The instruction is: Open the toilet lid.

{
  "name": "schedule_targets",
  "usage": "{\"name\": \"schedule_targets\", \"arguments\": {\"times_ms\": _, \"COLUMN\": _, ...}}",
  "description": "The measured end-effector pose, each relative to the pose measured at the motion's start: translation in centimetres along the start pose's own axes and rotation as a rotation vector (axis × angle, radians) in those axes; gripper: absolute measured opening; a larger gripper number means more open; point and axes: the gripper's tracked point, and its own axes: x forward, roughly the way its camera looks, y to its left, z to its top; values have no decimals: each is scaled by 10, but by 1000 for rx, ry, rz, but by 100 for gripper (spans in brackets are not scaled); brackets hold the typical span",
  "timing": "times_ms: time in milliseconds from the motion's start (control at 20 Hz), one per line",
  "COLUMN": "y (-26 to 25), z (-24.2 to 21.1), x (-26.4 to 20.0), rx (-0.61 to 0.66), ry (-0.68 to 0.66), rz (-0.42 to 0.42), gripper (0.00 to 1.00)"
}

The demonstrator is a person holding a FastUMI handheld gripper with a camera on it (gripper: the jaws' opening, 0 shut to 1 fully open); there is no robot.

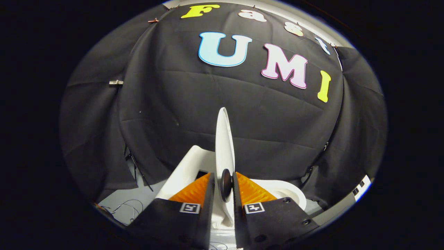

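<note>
The white toilet lid (224, 139) stands raised, seen edge-on, rising straight up beyond the fingers. My gripper (223, 178) is shut on the lid's lower edge, one finger on each side. A small dark round knob (226, 185) sits on the lid between the fingers. To the right of the lid lies the white bowl and seat (288, 194). To the left rises the white tank (189, 170).
Black cloth walls surround the toilet on all sides. Thin cables (126, 206) lie on the grey floor (118, 199) to the left of the tank. A white strip with dark slots (360, 187) runs at the far right.
</note>
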Motion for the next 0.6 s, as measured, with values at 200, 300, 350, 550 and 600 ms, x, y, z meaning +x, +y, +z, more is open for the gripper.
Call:
{"name": "schedule_targets", "arguments": {"times_ms": 200, "y": 1, "z": 2, "x": -4, "rx": -25, "ry": -8, "rz": 22, "gripper": 100}}
{"name": "schedule_targets", "arguments": {"times_ms": 300, "y": 0, "z": 1, "x": -4, "rx": -19, "ry": -14, "rz": 32, "gripper": 99}}
{"name": "schedule_targets", "arguments": {"times_ms": 350, "y": 1, "z": 1, "x": -6, "rx": -10, "ry": -12, "rz": 44, "gripper": 99}}
{"name": "schedule_targets", "arguments": {"times_ms": 550, "y": 4, "z": 4, "x": -20, "rx": 36, "ry": -14, "rz": 102, "gripper": 99}}
{"name": "schedule_targets", "arguments": {"times_ms": 600, "y": 2, "z": 6, "x": -23, "rx": 43, "ry": -17, "rz": 111, "gripper": 99}}
